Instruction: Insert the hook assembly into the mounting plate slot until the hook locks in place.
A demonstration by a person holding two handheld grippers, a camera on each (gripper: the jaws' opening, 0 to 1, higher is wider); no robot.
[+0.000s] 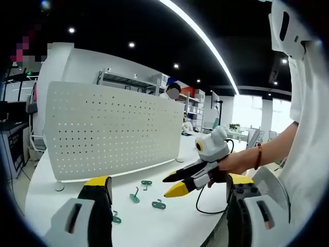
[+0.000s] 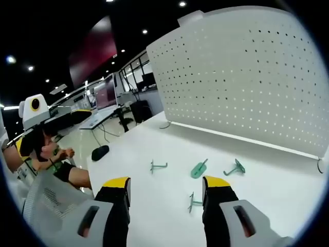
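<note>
White worktop point(image 2: 154, 144) in an open office, upright perforated mounting plate point(image 2: 247, 72) at its far edge.
Four green hooks point(image 2: 199, 169) lie loose before the plate, ahead of both grippers' fingers; left gripper point(image 1: 169, 198) and right gripper point(image 2: 165, 188) spread wide, grasping nothing.

Bright ceiling strip light point(image 1: 205, 38), sharp focus, fisheye-bent edges.
</note>
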